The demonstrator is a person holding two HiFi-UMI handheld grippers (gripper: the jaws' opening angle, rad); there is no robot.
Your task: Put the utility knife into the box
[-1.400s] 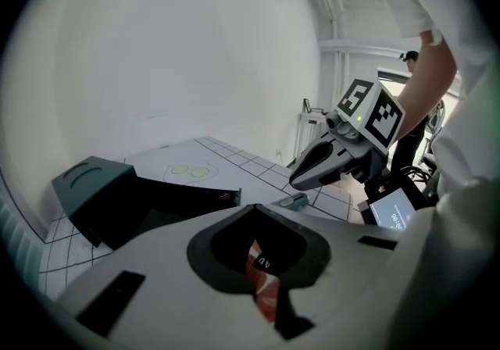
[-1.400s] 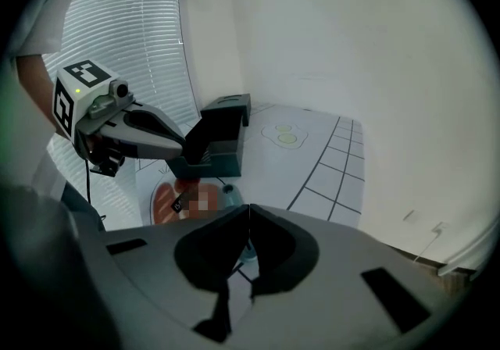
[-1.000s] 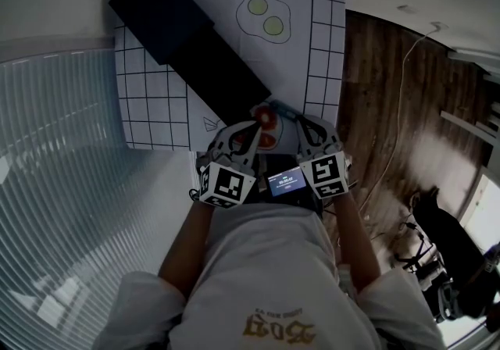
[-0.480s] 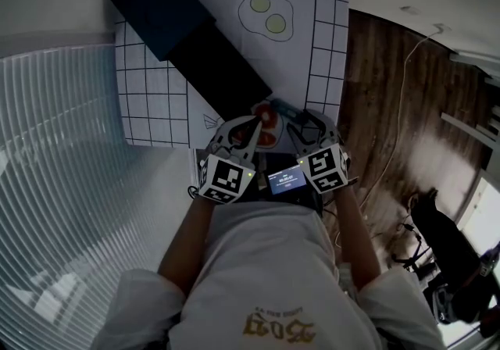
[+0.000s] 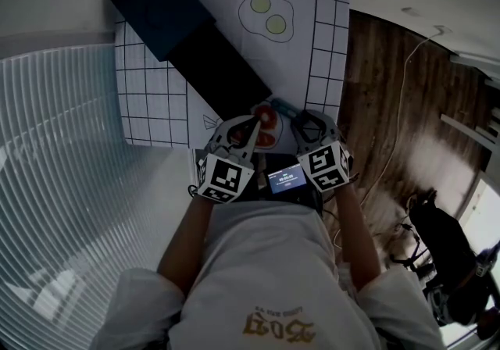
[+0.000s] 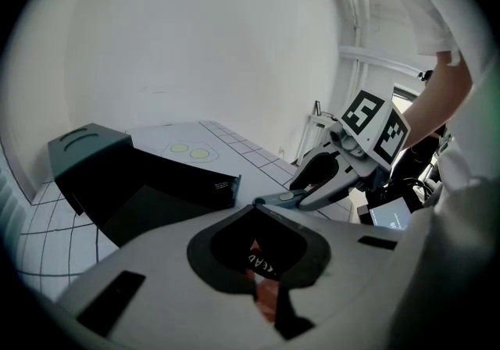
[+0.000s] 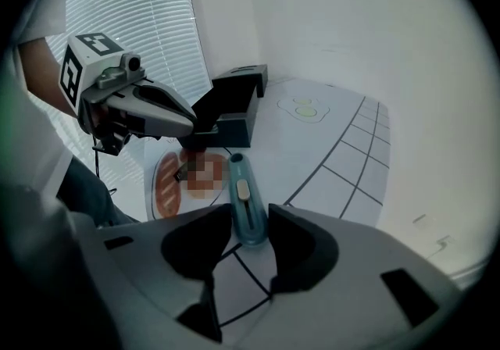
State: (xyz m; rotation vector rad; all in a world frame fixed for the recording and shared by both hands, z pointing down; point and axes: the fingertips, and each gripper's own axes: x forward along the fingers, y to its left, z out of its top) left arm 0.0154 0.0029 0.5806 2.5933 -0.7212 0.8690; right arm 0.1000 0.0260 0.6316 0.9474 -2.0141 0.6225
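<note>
Two claws stand low over the near edge of the white, grid-marked bench (image 5: 328, 44), directly in front of the person holding them.

Right claw (image 7: 250, 214): jaws apart, having just swung wide and then eased in slightly. The teal utility knife (image 7: 244, 198) lies flat on the bench between the tips, slider up, its far end pointing toward the box. Whether the pads touch its sides cannot be told.

Left claw (image 6: 258, 203): jaws together, tips down at an orange-and-white round card (image 7: 166, 184) just left of the knife. Whether it nips the card cannot be told.

The knife lies outside the black box (image 5: 223, 75), close to the box's near end. The box lies open and runs diagonally from the middle of the bench to the far-left corner, where its lid (image 5: 160, 8) is. A fried-egg drawing (image 5: 266, 14) sits toward the far edge, right of the lid and apart from the box. A small lit screen (image 5: 286, 179) shows between the two claws at the near edge.
</note>
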